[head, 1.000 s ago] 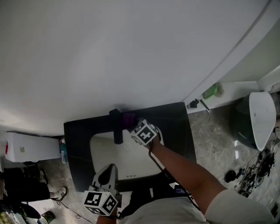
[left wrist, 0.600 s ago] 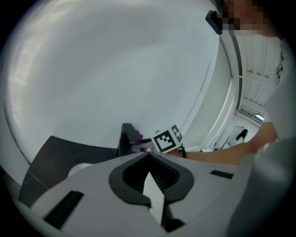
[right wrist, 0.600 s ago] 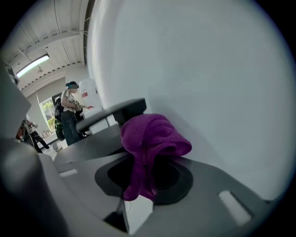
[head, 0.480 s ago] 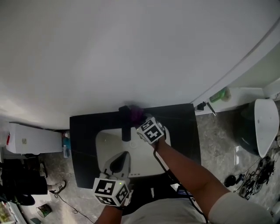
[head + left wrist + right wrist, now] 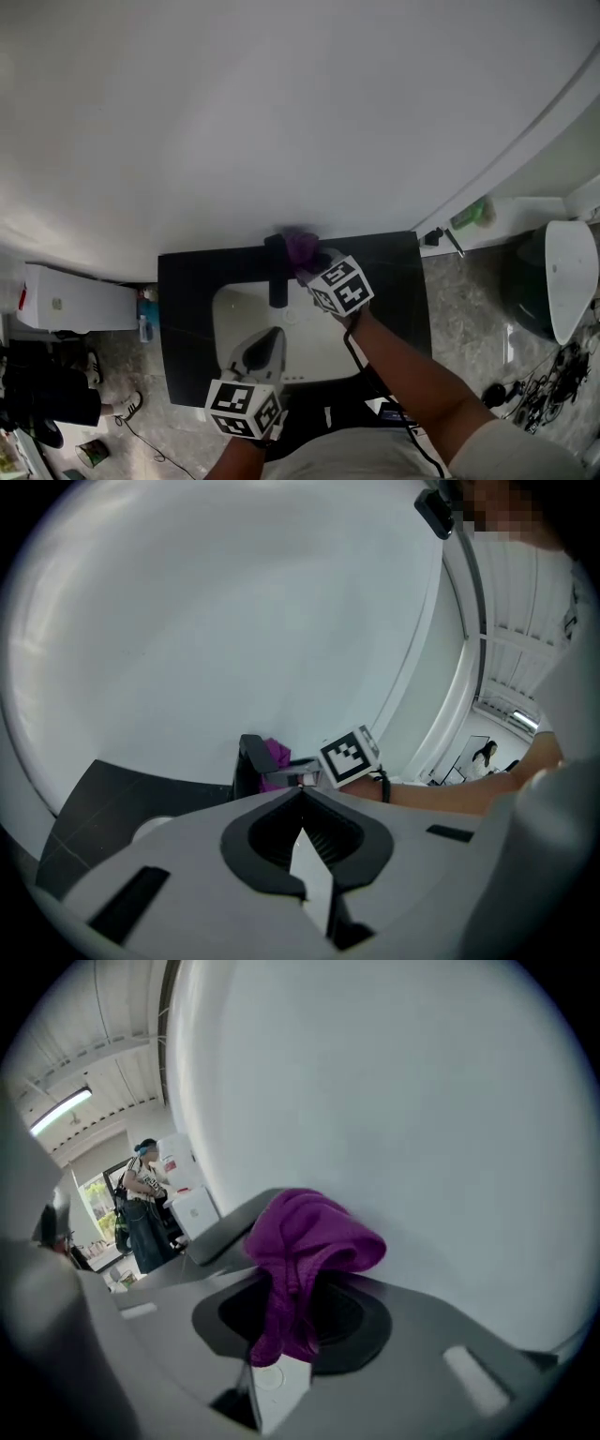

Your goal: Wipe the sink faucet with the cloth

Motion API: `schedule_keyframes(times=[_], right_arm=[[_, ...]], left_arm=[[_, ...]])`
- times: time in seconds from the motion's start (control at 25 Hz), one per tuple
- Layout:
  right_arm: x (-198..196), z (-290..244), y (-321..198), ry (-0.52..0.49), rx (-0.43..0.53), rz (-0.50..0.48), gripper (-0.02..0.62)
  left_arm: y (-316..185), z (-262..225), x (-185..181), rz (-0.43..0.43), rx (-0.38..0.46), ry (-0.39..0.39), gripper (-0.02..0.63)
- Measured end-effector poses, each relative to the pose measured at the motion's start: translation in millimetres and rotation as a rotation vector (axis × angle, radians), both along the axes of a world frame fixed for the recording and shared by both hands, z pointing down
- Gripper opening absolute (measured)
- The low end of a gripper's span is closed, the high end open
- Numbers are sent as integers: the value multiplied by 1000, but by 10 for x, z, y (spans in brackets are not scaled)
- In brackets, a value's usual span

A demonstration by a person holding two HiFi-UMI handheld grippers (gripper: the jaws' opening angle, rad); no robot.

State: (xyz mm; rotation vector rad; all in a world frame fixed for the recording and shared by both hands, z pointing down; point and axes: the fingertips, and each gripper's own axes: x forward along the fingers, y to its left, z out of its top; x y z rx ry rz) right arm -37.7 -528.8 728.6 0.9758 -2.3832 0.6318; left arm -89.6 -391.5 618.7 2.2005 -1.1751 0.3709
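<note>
Cloth (image 5: 309,1237): purple, soft and limp; likely light, bunches freely, nothing to break; wadded against the top of the faucet, at the back of the sink.
Faucet (image 5: 277,281): dark, upright at the back edge of the white sink (image 5: 230,309), set in a black counter (image 5: 187,319); probably rigid and smooth, so likely slippery under fabric.
Where to hold: best on a bunched fold, deep between the 2 jaws, leaving a loose wad ahead to press on the faucet.
Right gripper (image 5: 292,1288): clenched on the cloth; a pinched fold runs down between the jaws and a rounded wad bulges past the tips. Cannot tell whether the wad touches the faucet or sits just beside it.
Left gripper (image 5: 302,797): jaws pressed together with nothing between them; hovers over the near side of the sink, apart from the faucet and pointed toward it.
Step, as judged: wiping around the upper part of the faucet, with the lower part probably yet to do.
Risk: a thin pinch may slip loose if dragged hard; firm but gentle pressure looks wise.
</note>
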Motion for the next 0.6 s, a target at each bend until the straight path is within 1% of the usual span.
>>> schedule_keyframes(times=[0.08, 0.2, 0.24, 0.32, 0.36, 0.44, 0.52, 0.6], right_arm=[[-90, 397, 11, 42, -55, -21, 97], [-99, 946, -32, 106, -129, -22, 100], [-98, 1022, -45, 123, -136, -30, 98], [-70, 1005, -9, 147, -136, -44, 98], [-23, 901, 39, 144, -131, -34, 100], [114, 458, 145, 94, -87, 27, 98], [210, -176, 223, 29, 3, 89, 98], [157, -732, 217, -12, 100, 100, 98]], left_arm=[[43, 34, -16, 4, -6, -4, 6], [85, 116, -36, 2, -16, -6, 6], [95, 131, -60, -2, -19, -7, 6], [118, 129, -111, -15, -22, -5, 6], [129, 111, -129, -20, -20, -3, 6], [128, 48, -160, -27, -11, 5, 6], [104, -27, -203, -29, 2, 13, 6], [84, -85, -249, -26, 10, 14, 6]])
